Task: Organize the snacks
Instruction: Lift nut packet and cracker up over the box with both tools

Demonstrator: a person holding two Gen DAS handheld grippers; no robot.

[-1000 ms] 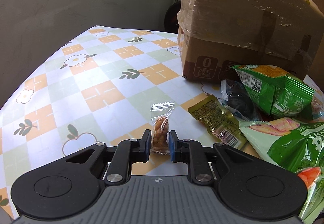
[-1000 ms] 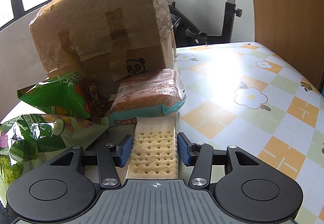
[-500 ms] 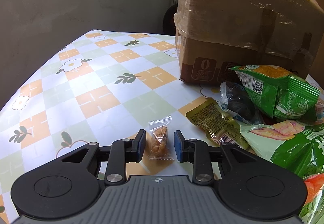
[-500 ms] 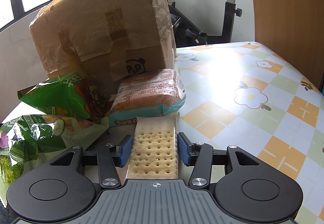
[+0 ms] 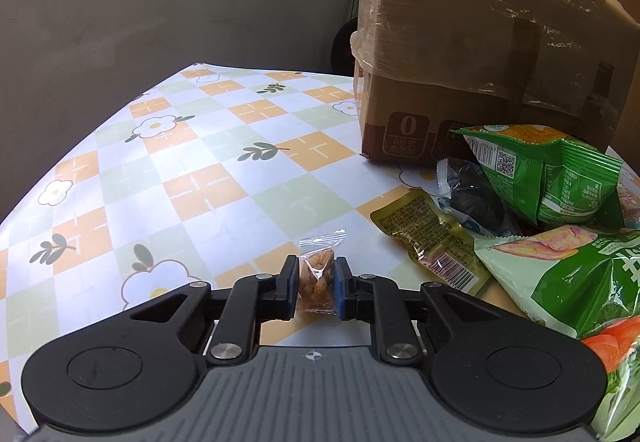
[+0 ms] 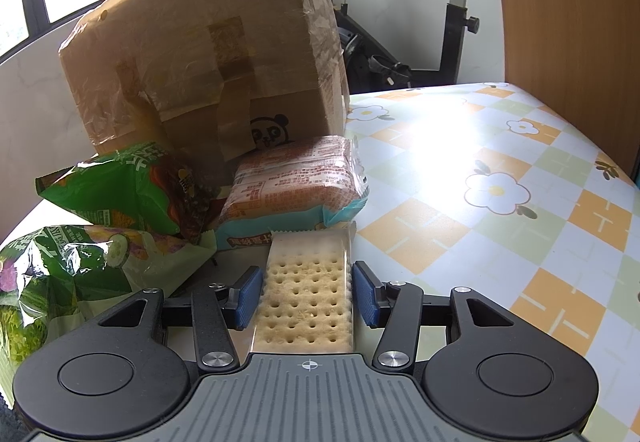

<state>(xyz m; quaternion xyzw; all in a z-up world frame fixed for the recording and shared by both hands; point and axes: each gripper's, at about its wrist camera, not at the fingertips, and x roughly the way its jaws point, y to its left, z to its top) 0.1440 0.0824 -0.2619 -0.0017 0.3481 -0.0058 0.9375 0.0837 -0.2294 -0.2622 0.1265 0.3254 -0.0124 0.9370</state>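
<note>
My left gripper [image 5: 317, 288] is shut on a small clear packet of brown nuts [image 5: 318, 278], held low over the flowered tablecloth. A pile of snacks lies to its right: an olive foil pack [image 5: 430, 234], a dark clear pack [image 5: 474, 196] and green bags [image 5: 548, 174]. My right gripper [image 6: 307, 292] stands open around a wrapped pale cracker [image 6: 306, 300]; its blue pads [image 6: 249, 296] sit just off the cracker's sides. Ahead of it lies an orange noodle pack [image 6: 294, 182] beside green bags [image 6: 120, 190].
A large taped cardboard box [image 5: 480, 54] stands at the back of the table, also in the right wrist view [image 6: 208, 58]. An exercise bike [image 6: 452, 22] and a wooden panel [image 6: 568, 22] stand beyond the table's far edge. A grey wall [image 5: 160, 2] lies left.
My left gripper opened around the nut packet half a second ago and has closed on it again. The right gripper and cracker have not moved.
</note>
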